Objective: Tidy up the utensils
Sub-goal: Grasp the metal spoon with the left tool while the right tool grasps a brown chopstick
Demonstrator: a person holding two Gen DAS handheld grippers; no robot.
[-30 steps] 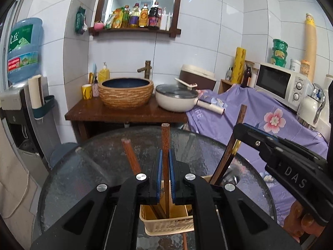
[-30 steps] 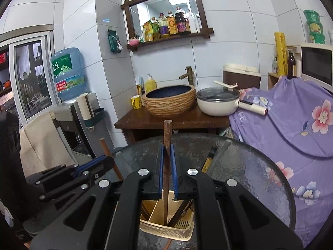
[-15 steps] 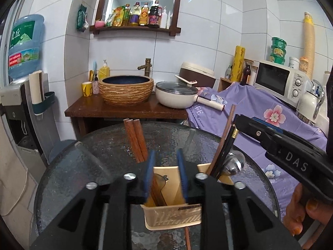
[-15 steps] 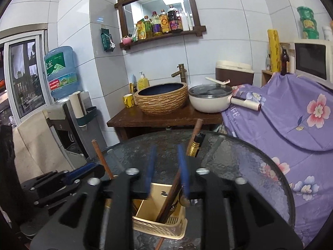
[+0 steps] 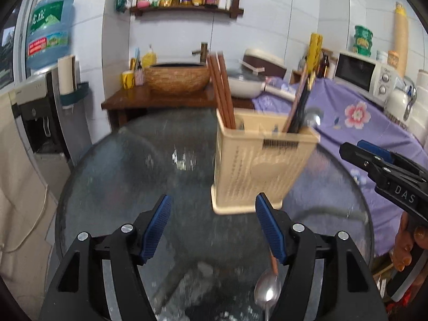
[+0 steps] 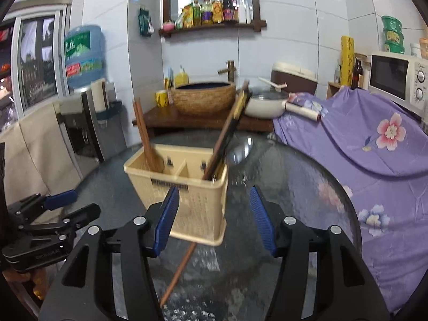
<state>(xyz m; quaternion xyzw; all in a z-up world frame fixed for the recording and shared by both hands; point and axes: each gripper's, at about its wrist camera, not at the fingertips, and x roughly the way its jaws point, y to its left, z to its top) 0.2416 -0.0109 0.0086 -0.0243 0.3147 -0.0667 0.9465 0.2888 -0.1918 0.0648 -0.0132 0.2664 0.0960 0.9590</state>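
both grippers (image 5: 211,227) (image 6: 212,218) spread empty, ribbed beige plastic caddy (image 6: 192,192), wooden chopsticks (image 6: 145,139), round glass table (image 6: 307,187)

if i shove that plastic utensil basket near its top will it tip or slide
The basket is probably light: thin perforated plastic. It looks taller than its base, and the chopsticks lean well above the rim, so a high push may tip it. On the smooth glass table, a low push likely slides it.

Cream divided utensil basket (image 5: 256,171) upright on glass, brown chopsticks (image 5: 222,91) leaning inside, spoon (image 5: 267,291) lying flat nearby
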